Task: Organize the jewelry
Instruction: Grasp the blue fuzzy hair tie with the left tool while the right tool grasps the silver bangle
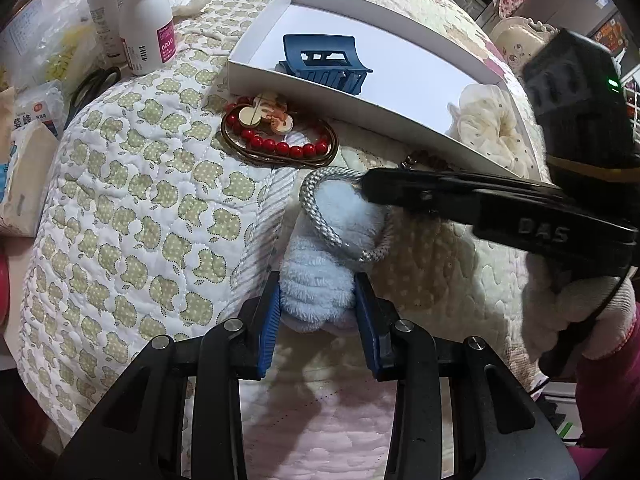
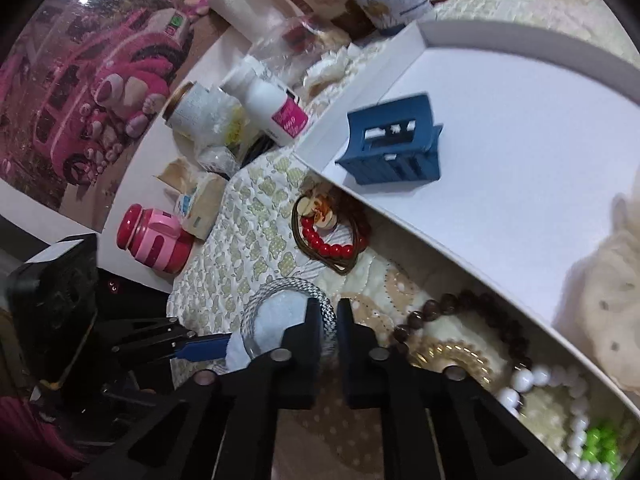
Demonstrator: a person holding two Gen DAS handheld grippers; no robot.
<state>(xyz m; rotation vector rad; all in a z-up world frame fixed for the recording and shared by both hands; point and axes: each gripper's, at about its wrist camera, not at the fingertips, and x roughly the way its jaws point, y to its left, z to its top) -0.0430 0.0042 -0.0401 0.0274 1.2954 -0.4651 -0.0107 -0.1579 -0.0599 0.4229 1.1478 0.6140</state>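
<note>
- Looking along the left gripper [image 1: 316, 308], its blue-padded fingers [image 1: 269, 312] are clamped on a fluffy pale-blue plush roll [image 1: 320, 280] lying on the quilted apple-print cover [image 1: 132, 216]; the roll's lower end is hidden between the pads.
- A silver-grey braided cord loop [image 1: 312, 204] rings the roll's far end, and the right gripper [image 1: 370, 188] comes in from the right, its tip on the loop; from this side I cannot tell how its fingers stand.
- Beyond it, a red bead bracelet with brown cord [image 1: 280, 144] lies just in front of the shallow white cardboard tray [image 1: 360, 120], which holds a dark blue plastic claw clip [image 1: 324, 64] and a cream dotted fabric scrunchie [image 1: 488, 124], partly hidden by the tray wall and the right gripper.
- White pill bottles [image 1: 144, 20] stand at the upper left, cut off at the frame edge.
- From the right wrist, the black fingers [image 2: 308, 328] are closed on the braided loop [image 2: 288, 292], which is partly blocked by them.
- The left gripper's blue pad [image 2: 208, 350] meets the plush roll [image 2: 272, 320] from the left; little of the roll shows.
- Near the tray wall [image 2: 420, 224] lie a brown bead bracelet [image 2: 452, 304], white pearl-like beads [image 2: 532, 380] and green beads [image 2: 600, 444], blurred and cut off by the frame.
- The claw clip [image 2: 392, 144] sits inside the tray; the red bracelet [image 2: 328, 240] lies outside it.
</note>
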